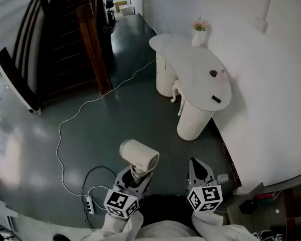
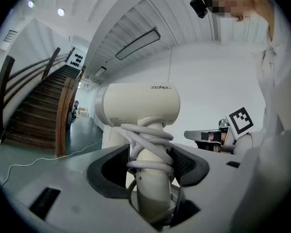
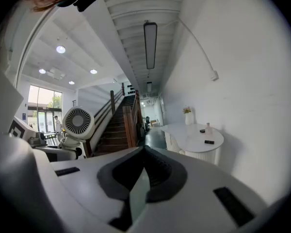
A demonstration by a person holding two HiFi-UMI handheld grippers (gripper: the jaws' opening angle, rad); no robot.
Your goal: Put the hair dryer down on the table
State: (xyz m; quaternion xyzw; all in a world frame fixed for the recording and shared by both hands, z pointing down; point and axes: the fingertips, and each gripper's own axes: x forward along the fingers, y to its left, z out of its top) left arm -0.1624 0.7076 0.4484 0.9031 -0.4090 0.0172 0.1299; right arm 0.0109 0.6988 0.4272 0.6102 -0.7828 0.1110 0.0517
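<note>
Head view puts the hair dryer [image 1: 139, 156] low in the middle of the picture, standing up out of your left gripper [image 1: 135, 174]. Left gripper view shows the grip well. The jaws are closed on the handle [image 2: 153, 188], with one dark pad on each side, and the pale cord [image 2: 146, 139] is wound round the handle just above them. The handle points up, and the fat barrel lies across the top of it. In the head view the barrel's open round end faces about 4 o'clock, toward your right gripper [image 1: 198, 167]. That right gripper has its jaws together with nothing between them, so it carries nothing. The white table [image 1: 188, 77] is what matters for the next move. It lies at about 1 o'clock from the hair dryer, well apart from it, with dark floor [image 1: 120, 114] in between. Your right gripper is a bit nearer to the table, but the left one has the load, so I think the left one must do the reaching, up and to the right. The table top has a vase [image 1: 199, 35] at its far end, at 12 o'clock, and small dark things [image 1: 213, 73] along its right edge, from 3 to 5 o'clock. The bare middle looks like the best spot. To lay the hair dryer down, you will likely need to tip the handle from upright to flat.
</note>
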